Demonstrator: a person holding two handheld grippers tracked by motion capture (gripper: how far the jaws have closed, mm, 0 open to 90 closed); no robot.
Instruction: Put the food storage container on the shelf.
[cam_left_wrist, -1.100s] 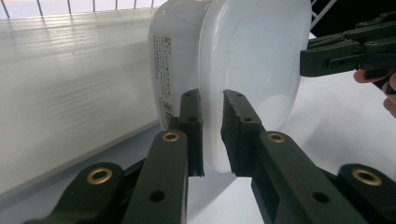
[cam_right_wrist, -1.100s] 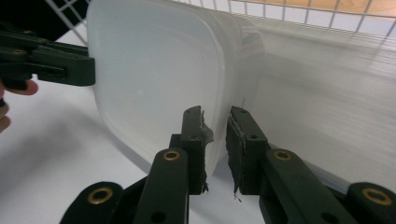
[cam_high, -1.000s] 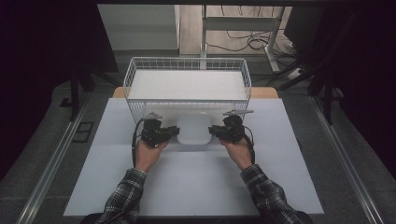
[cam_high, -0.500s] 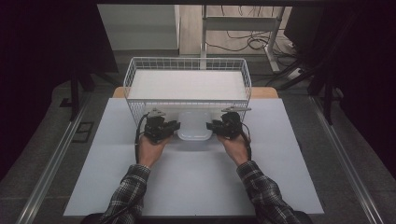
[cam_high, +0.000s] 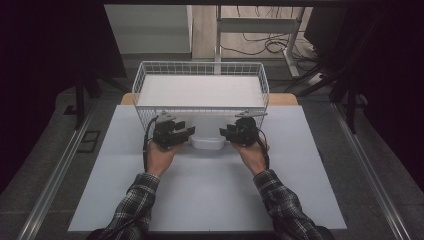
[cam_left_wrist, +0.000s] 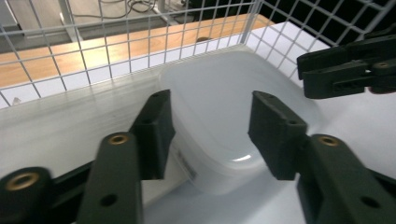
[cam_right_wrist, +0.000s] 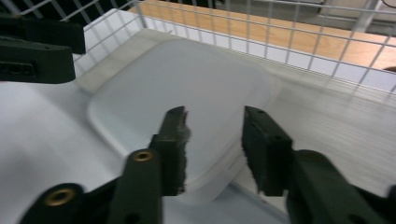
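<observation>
A white translucent plastic container (cam_high: 207, 142) lies on the white table mat just in front of the wire basket (cam_high: 200, 64). My left gripper (cam_high: 186, 134) is at its left end and my right gripper (cam_high: 226, 133) at its right end. In the left gripper view the container (cam_left_wrist: 219, 88) sits beyond and between the spread jaws of the left gripper (cam_left_wrist: 210, 100). The right gripper view shows the container (cam_right_wrist: 187, 79) below the right gripper (cam_right_wrist: 215, 116), whose jaws stand apart over its near corner. I cannot tell whether either gripper touches it.
The wire basket has a flat white bottom (cam_high: 200, 91) and stands on a wooden board (cam_high: 282, 99) at the back of the table. The white mat (cam_high: 210, 195) spreads toward the person. Dark stands and cables are on the floor behind.
Both hands have moved a little forward toward the basket and closer in on the container's ends. The container has stayed about where it was.
</observation>
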